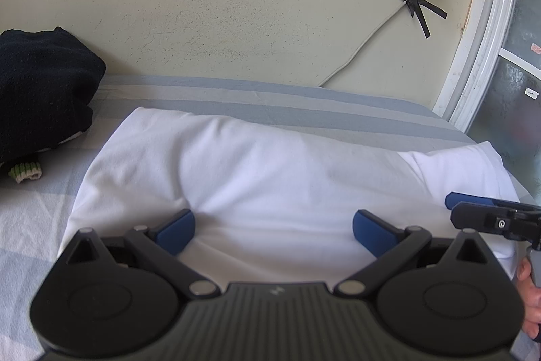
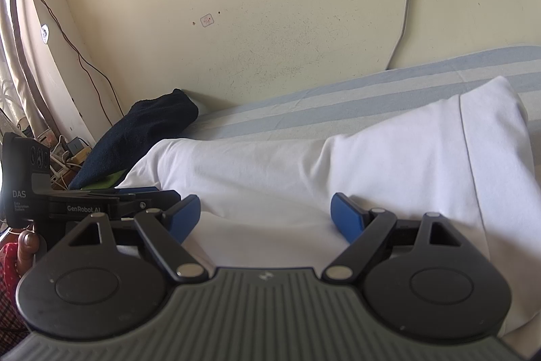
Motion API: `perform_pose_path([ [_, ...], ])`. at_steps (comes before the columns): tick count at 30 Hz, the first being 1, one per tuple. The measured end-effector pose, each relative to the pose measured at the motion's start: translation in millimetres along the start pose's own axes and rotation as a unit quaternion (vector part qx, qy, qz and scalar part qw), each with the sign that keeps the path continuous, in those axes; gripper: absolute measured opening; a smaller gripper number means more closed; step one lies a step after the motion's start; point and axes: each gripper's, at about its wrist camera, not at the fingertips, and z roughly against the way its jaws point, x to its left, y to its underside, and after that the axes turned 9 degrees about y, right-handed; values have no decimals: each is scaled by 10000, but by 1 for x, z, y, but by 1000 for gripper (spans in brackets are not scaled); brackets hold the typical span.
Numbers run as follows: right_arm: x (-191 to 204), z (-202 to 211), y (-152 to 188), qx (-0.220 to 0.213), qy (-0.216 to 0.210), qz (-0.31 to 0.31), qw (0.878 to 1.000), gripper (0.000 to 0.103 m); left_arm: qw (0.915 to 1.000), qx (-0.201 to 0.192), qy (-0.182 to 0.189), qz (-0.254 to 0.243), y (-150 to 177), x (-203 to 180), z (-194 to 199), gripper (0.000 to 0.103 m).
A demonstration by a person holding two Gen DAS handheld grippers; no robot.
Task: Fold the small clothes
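Note:
A white garment [image 1: 270, 171] lies spread across the striped bed, partly folded, with a doubled layer at its right end [image 2: 490, 158]. My left gripper [image 1: 274, 230] hovers over the garment's near edge, open, its blue pads wide apart with only cloth beneath them. My right gripper [image 2: 265, 217] is open too, over the same near edge further right. In the left wrist view the right gripper [image 1: 487, 208] shows at the right edge, side on. The left gripper [image 2: 101, 202] appears at the left of the right wrist view.
A dark navy garment [image 1: 40, 83] is heaped at the bed's left end against the wall, with a green and white cuff [image 1: 27, 173] under it. The blue striped sheet [image 1: 270, 100] runs to the wall. A window frame [image 1: 487, 22] stands on the right. A hand [image 1: 531, 293] holds the right gripper's handle.

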Motion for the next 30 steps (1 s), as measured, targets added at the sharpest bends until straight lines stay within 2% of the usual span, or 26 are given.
perform_pose_path([
  [30, -1, 0, 0, -2, -1, -10, 10000, 87, 10000, -1, 2, 1, 0, 0, 0, 103],
])
